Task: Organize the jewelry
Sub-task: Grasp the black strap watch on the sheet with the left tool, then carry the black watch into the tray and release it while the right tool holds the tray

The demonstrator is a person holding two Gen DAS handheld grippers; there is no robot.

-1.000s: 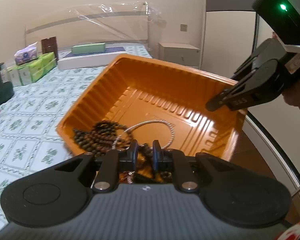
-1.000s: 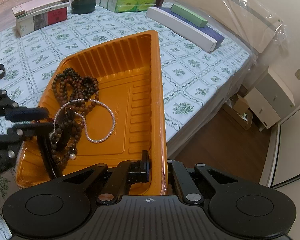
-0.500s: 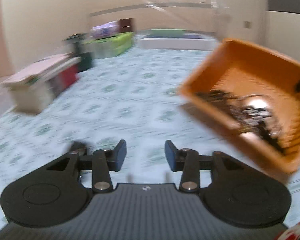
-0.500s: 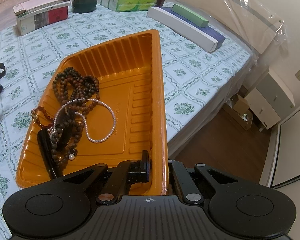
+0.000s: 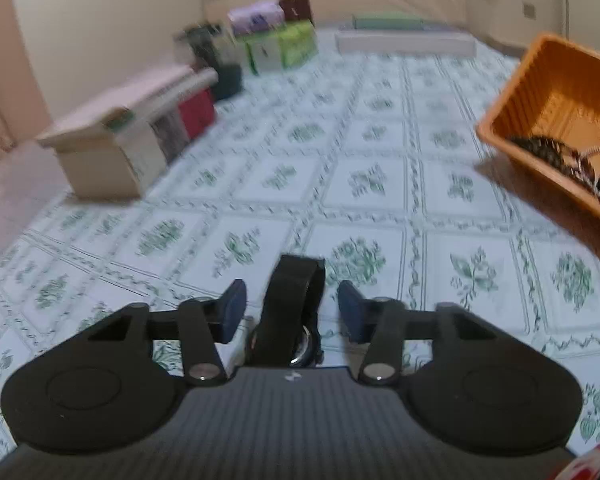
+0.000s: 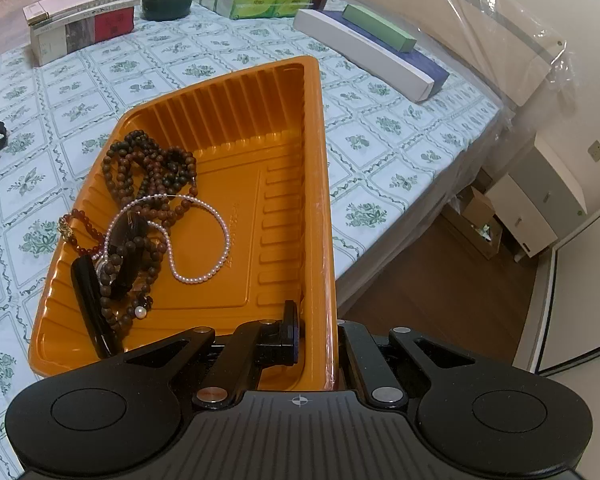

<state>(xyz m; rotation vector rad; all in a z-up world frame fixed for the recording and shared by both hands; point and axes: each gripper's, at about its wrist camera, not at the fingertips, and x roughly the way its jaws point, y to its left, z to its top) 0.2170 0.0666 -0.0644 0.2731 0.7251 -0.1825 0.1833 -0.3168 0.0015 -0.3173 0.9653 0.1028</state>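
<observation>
Left gripper (image 5: pixel 291 312), jaws closing but pads not yet touching, straddles a black watch (image 5: pixel 290 316) lying on the floral sheet (image 5: pixel 364 184). Right gripper (image 6: pixel 318 334) pinches the rim of the ribbed orange plastic tray (image 6: pixel 276 208), which holds wooden beads (image 6: pixel 148 168) and pearls (image 6: pixel 204 240). Step, as judged: collecting the watch. Next: clamp the smooth strap, carry it to the tray.

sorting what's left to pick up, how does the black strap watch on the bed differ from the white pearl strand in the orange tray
The black strap watch lies on the floral bedsheet, outside the orange plastic tray; the white pearl strand is already inside it.
The watch is a broad dark band with a round metal case; the pearl strand is a thin loop of small pale beads.
The watch lies alone between the closing left gripper jaws, untouched; the pearls drape over brown bead strings.
Both are wearable loops.
</observation>
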